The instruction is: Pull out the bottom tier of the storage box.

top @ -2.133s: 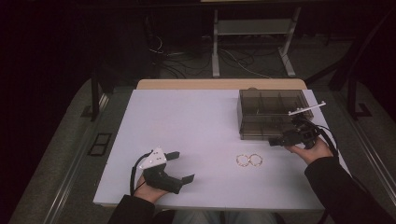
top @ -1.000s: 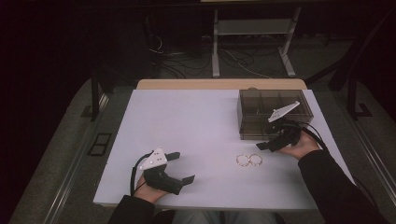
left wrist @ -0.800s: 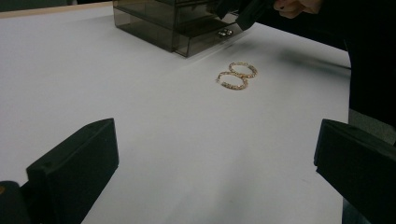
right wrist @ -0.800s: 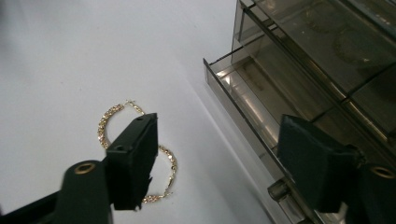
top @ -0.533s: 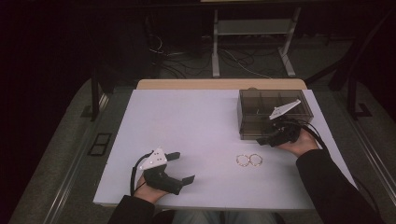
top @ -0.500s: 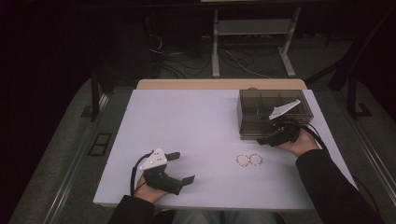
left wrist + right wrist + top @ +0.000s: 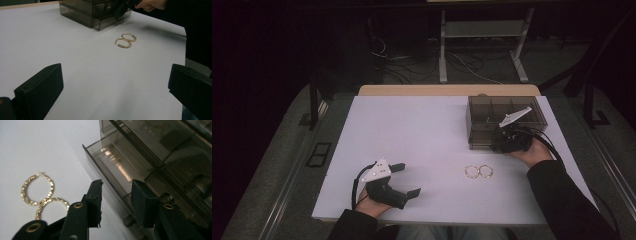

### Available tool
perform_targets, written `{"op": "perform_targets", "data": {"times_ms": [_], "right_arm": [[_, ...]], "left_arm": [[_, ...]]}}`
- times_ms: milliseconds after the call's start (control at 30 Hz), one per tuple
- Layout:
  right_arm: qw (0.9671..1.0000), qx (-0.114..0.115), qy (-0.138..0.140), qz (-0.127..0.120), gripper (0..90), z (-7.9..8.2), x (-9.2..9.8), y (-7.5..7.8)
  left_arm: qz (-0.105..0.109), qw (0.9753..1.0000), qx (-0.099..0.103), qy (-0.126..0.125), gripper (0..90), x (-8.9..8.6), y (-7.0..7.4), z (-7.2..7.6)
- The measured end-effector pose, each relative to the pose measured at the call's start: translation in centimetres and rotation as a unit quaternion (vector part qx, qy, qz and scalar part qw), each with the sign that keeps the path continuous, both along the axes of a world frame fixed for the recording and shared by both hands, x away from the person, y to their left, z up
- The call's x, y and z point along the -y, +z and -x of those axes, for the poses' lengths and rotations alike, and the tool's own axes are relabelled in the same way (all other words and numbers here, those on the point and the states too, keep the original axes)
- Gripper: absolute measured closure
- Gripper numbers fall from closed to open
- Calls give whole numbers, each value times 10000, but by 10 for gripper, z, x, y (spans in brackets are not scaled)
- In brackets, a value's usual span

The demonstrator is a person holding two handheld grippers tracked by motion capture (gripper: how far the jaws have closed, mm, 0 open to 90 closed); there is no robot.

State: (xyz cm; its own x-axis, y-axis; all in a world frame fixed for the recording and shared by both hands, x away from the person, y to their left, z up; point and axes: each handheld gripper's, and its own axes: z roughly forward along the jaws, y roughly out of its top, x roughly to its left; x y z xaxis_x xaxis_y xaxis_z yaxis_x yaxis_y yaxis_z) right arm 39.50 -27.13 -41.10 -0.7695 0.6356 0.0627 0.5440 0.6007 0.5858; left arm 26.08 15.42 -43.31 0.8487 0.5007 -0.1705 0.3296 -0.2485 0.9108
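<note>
A smoked clear drawer box (image 7: 502, 116) stands at the table's right back. Its bottom drawer (image 7: 117, 167) sticks out a little. My right gripper (image 7: 500, 142) is at the box's front; in the right gripper view its jaws (image 7: 117, 200) stand apart, one on each side of the drawer's front wall. Two gold hoop earrings (image 7: 478, 171) lie touching each other on the white table, just in front of the box. My left gripper (image 7: 406, 180) rests near the front edge, open wide and empty (image 7: 115, 97), aimed at the earrings (image 7: 126, 40).
The white tabletop (image 7: 412, 130) spreads wide between the two grippers. A cable (image 7: 546, 142) trails from the right gripper past the box's right side. Beyond the table stand a metal frame (image 7: 482, 45) and floor cables.
My right gripper has moved left and forward, from beside the box's right end to its front. The left gripper and the earrings have stayed put.
</note>
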Motion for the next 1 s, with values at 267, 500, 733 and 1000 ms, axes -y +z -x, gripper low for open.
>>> {"op": "perform_targets", "data": {"times_ms": [267, 500, 733, 1000], "right_arm": [[9999, -113, 1, 77, 674, -4, 1, -5], [9998, -143, 3, 123, 674, -5, 1, -7], [9998, -149, 1, 113, 686, -4, 3, -6], [9998, -208, 20, 79, 685, -3, 4, -7]], "left_arm": [[-5, 10000, -2, -13, 0, 0, 0, 0], [-18, 10000, 4, -16, 0, 1, 0, 0], [-36, 10000, 8, -16, 0, 1, -1, 0], [-48, 10000, 7, -20, 0, 1, -1, 0]]}}
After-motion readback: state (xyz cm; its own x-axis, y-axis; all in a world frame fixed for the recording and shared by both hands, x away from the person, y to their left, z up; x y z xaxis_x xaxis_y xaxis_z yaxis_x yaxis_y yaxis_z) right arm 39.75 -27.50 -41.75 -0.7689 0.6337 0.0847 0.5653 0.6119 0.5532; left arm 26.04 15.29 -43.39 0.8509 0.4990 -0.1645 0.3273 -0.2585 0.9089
